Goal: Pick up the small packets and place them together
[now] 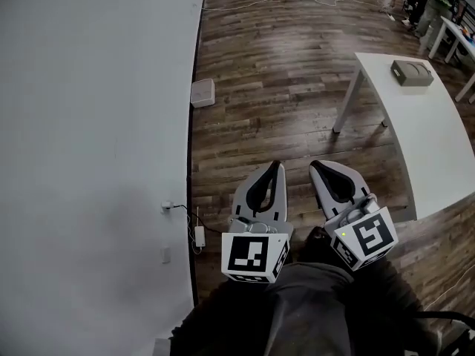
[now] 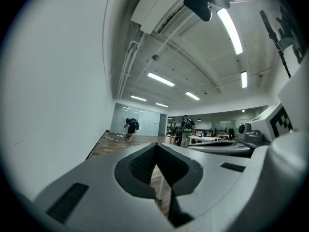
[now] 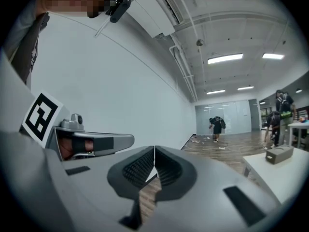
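No small packets show in any view. In the head view both grippers are held level, close in front of the person's body, over a dark wooden floor. The left gripper has its jaws together with nothing between them, and so does the right gripper beside it. In the left gripper view the left gripper points down a long room with its pads meeting at the tip. The right gripper view shows the right gripper shut and empty in the same way, with the left gripper's body at its left.
A white wall runs along the left. A white table stands at the right with a grey box on it. A small white box and a plugged-in adapter lie by the wall. People stand far down the room.
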Demonstrator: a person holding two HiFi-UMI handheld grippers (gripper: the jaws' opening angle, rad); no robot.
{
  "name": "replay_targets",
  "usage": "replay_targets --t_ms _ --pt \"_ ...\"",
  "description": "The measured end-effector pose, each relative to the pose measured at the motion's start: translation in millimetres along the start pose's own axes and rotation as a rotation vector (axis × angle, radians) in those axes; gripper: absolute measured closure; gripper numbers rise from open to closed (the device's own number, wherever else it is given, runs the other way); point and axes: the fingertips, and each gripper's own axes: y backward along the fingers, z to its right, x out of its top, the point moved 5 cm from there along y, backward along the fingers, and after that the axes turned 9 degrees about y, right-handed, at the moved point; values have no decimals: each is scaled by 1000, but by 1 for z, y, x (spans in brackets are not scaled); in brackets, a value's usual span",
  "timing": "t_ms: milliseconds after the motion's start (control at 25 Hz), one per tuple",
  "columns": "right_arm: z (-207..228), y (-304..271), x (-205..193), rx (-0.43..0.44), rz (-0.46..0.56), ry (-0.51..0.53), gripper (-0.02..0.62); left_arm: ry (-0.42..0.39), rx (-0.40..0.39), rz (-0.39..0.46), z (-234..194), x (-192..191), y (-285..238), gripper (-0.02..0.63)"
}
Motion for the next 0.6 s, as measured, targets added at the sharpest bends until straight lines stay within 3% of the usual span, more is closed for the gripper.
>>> replay_targets --t_ms 600 --pt "58 -71 -28 19 4 -60 591 -29 48 -84 -38 -13 -77 603"
